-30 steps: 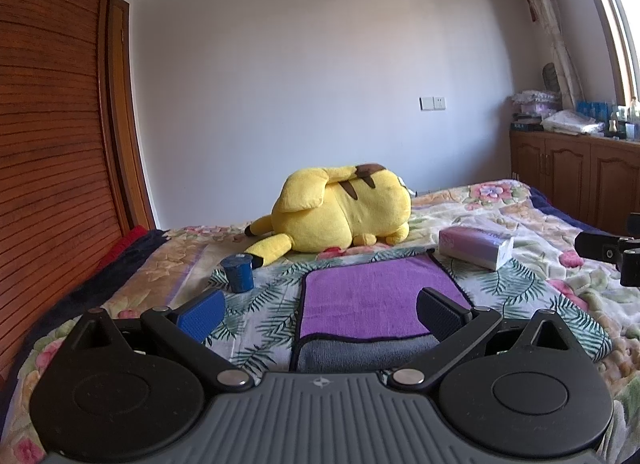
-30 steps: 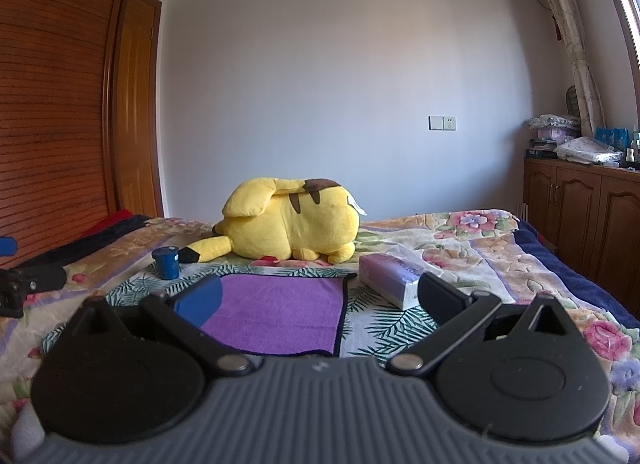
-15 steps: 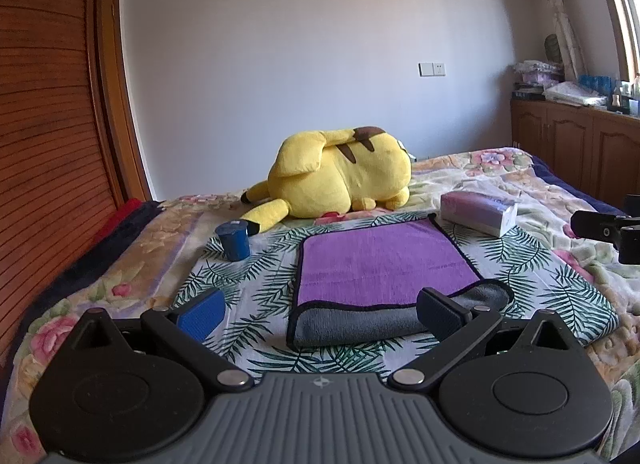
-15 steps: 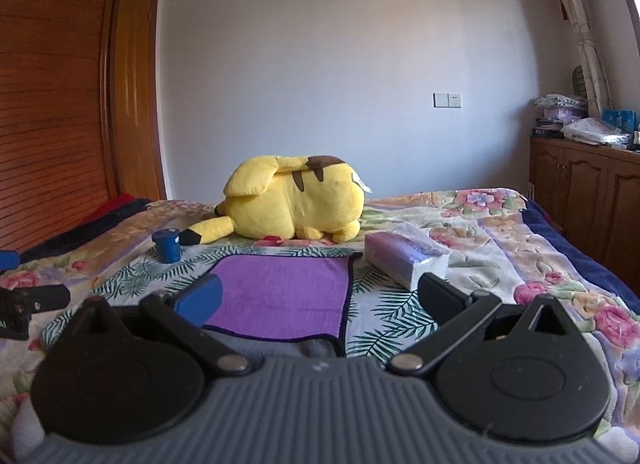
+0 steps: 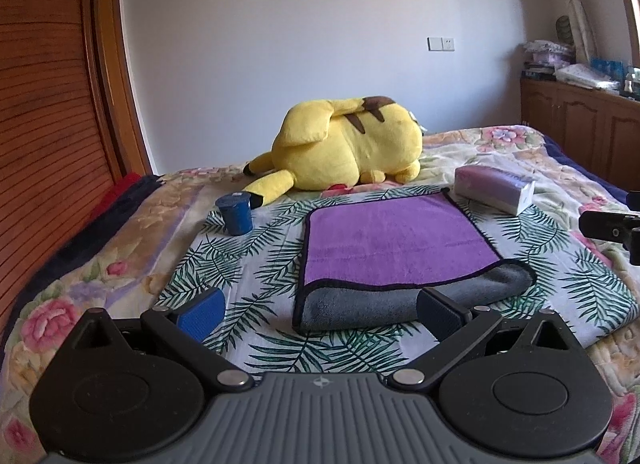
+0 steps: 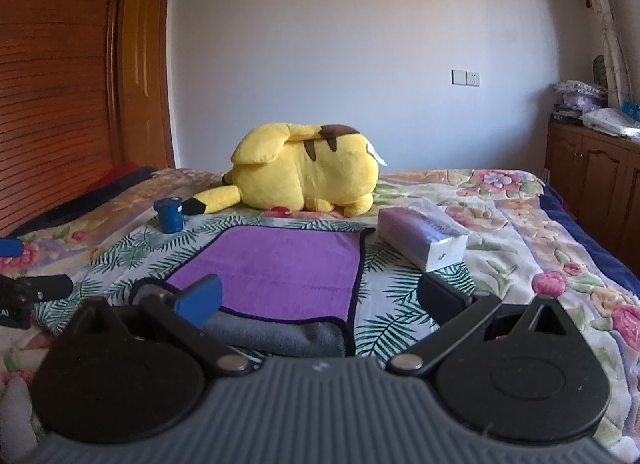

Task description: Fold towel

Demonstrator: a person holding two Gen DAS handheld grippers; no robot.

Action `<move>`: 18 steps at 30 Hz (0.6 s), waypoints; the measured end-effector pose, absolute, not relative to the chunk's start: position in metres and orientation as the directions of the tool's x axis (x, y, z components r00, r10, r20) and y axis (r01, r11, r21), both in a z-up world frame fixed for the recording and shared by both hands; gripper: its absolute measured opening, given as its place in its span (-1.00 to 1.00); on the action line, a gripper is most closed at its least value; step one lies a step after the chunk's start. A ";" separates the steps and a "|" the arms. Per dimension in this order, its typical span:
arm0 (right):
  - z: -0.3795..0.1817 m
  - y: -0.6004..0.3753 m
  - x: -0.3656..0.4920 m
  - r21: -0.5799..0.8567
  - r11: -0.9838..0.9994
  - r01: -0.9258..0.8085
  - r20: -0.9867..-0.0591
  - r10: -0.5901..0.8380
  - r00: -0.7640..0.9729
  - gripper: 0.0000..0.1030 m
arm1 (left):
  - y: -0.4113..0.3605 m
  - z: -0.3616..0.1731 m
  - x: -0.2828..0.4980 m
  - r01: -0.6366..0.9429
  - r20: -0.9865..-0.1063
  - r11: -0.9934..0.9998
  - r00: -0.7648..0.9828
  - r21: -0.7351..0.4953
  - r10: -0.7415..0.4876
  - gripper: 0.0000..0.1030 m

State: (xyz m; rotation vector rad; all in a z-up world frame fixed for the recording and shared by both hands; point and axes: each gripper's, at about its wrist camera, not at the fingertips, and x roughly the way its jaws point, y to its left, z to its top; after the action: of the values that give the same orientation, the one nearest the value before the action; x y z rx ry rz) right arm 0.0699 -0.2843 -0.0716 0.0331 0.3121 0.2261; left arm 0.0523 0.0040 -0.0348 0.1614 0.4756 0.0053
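Note:
A purple towel (image 5: 394, 242) with a grey underside lies flat on the leaf-patterned bedspread, its near edge folded over so the grey side shows. It also shows in the right wrist view (image 6: 276, 264). My left gripper (image 5: 320, 312) is open and empty, just in front of the towel's near edge. My right gripper (image 6: 320, 296) is open and empty, above the towel's near right corner. Each gripper shows at the edge of the other's view: the right one (image 5: 612, 226) and the left one (image 6: 28, 292).
A yellow plush toy (image 5: 344, 150) lies beyond the towel. A blue cup (image 5: 235, 213) stands to the towel's left and a tissue pack (image 5: 496, 189) to its right. A wooden wardrobe (image 5: 48, 136) is on the left, wooden cabinets (image 5: 592, 128) on the right.
Both grippers have risen and tilted down, so more of the towel and its folded grey edge shows. Both stay open and empty.

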 end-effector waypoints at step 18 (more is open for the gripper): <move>-0.086 -0.272 0.102 0.063 0.964 -0.258 -0.373 0.262 0.890 1.00 | 0.011 -0.046 0.090 0.028 -0.489 0.986 0.871 0.162 0.056 1.00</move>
State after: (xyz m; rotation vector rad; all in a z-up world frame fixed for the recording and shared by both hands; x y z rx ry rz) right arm 0.1021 -0.2716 -0.0856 0.0116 0.3891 0.2701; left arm 0.0898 0.0114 -0.0464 0.1663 0.5148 0.0148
